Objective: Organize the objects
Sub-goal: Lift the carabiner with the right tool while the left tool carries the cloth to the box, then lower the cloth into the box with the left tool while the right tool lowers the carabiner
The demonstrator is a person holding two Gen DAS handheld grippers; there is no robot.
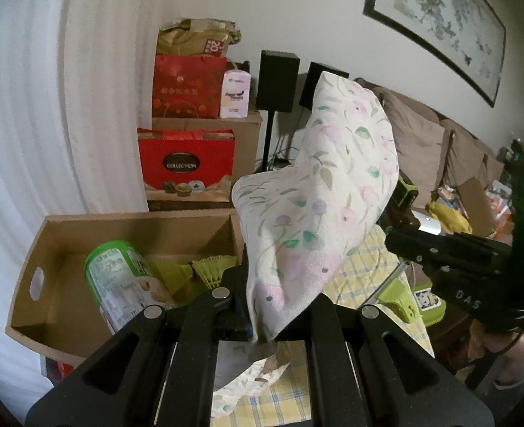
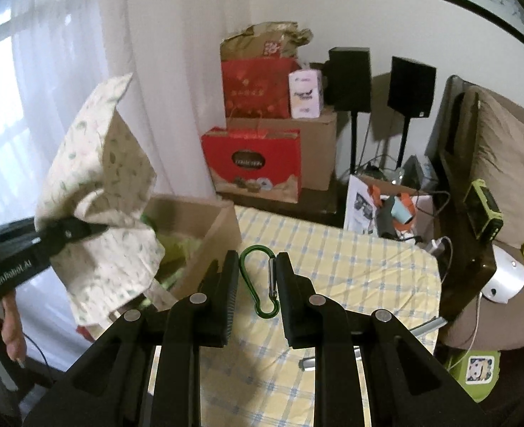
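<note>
My left gripper is shut on a floral cloth and holds it up in the air beside an open cardboard box; the cloth also shows in the right wrist view, pinched by the left gripper. The box holds a green canister and yellow-green items. My right gripper is shut on a green carabiner and holds it above the yellow checked tablecloth. It also shows at the right of the left wrist view.
Red gift boxes and brown cartons are stacked against the wall behind the box. Two black speakers stand on poles. A brown sofa with clutter is at the right. A white curtain hangs at the left.
</note>
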